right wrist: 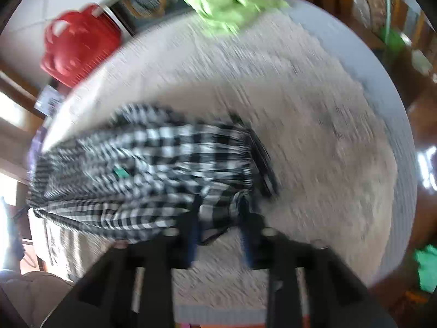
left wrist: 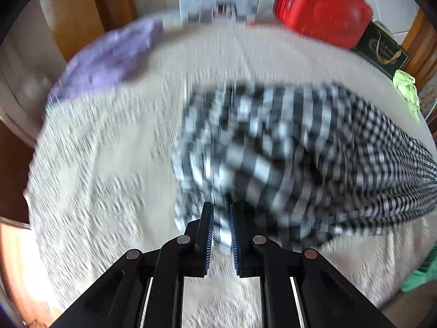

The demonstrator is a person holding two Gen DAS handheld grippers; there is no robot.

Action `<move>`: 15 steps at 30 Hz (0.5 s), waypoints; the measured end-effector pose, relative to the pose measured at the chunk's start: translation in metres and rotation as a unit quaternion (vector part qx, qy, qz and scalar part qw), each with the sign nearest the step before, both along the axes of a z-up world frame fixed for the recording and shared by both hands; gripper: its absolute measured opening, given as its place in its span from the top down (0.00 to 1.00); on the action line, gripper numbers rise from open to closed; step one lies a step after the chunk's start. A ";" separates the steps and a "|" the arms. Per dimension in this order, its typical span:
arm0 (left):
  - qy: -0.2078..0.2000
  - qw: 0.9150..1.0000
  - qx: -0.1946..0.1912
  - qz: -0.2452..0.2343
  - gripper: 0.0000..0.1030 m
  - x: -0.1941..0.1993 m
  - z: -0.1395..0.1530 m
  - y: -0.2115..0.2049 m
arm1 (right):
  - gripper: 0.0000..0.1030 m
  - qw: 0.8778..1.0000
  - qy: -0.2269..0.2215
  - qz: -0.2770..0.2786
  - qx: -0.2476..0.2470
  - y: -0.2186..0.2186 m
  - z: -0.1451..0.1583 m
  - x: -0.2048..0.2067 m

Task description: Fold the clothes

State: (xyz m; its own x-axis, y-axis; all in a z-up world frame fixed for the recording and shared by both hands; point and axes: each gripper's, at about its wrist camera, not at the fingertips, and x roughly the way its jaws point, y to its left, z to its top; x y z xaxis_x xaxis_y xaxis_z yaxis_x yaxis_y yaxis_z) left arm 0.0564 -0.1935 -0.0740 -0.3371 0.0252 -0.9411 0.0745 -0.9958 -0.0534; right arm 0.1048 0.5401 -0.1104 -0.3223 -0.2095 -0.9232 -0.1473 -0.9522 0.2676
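A black-and-white checked garment (left wrist: 286, 147) hangs stretched above a table with a beige textured cloth (left wrist: 95, 177). My left gripper (left wrist: 221, 220) is shut on one end of the garment, fabric pinched between its blue pads. In the right wrist view the same checked garment (right wrist: 153, 169) runs off to the left, with a black waistband (right wrist: 262, 164) at its right end. My right gripper (right wrist: 220, 213) is shut on a bunch of fabric near that waistband. Both views are motion-blurred.
A purple garment (left wrist: 109, 60) lies at the table's far left. A light green garment (right wrist: 226, 8) lies at the far edge. A red plastic basket (left wrist: 322, 5) and a dark box (left wrist: 382, 46) stand behind the table. Wooden furniture surrounds it.
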 end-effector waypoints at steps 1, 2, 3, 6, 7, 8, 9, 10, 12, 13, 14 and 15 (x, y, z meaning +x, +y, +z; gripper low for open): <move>-0.008 1.000 0.002 0.003 0.81 0.004 0.000 -0.002 | 0.52 1.000 -0.006 -0.004 0.003 0.002 -0.002 0.004; -0.006 1.000 -0.001 0.002 0.76 0.007 0.003 -0.001 | 0.49 1.000 -0.007 -0.009 0.009 0.005 0.000 0.006; 0.004 1.000 -0.002 0.000 0.63 0.010 0.013 -0.002 | 0.44 1.000 -0.004 -0.015 0.015 0.008 0.005 0.007; 0.039 0.999 0.019 0.014 0.33 0.009 0.041 -0.009 | 0.39 0.999 0.017 -0.029 0.019 0.016 0.026 0.008; 0.048 0.998 0.024 0.017 0.30 0.007 0.047 -0.011 | 0.38 0.999 0.024 -0.034 0.021 0.018 0.033 0.004; 0.055 0.998 0.026 0.023 0.30 0.001 0.054 -0.013 | 0.38 0.999 0.027 -0.041 0.022 0.020 0.038 -0.002; 0.055 0.998 0.024 0.027 0.29 -0.005 0.060 -0.014 | 0.38 0.998 0.024 -0.049 0.022 0.022 0.041 -0.006; 0.054 0.998 0.018 0.034 0.29 -0.015 0.062 -0.016 | 0.38 0.998 0.018 -0.062 0.022 0.024 0.041 -0.013; 0.053 0.998 0.009 0.045 0.29 -0.031 0.060 -0.018 | 0.38 0.996 0.009 -0.083 0.013 0.028 0.037 -0.022; 0.051 0.997 0.008 0.051 0.29 -0.043 0.056 -0.020 | 0.38 0.996 0.006 -0.089 0.007 0.030 0.036 -0.027; 0.050 0.997 0.015 0.055 0.29 -0.052 0.051 -0.023 | 0.38 0.996 0.006 -0.091 0.001 0.030 0.035 -0.032; 0.047 0.997 0.025 0.057 0.29 -0.061 0.045 -0.026 | 0.38 0.996 0.002 -0.092 -0.004 0.029 0.033 -0.038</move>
State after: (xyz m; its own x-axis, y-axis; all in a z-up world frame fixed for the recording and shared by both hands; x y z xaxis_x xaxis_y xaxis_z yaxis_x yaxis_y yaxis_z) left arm -0.0042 -0.2198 -0.0289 -0.4271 0.0278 -0.9038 0.1797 -0.9770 -0.1150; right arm 0.0670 0.5687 -0.0774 -0.3597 -0.1540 -0.9203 -0.3170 -0.9074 0.2758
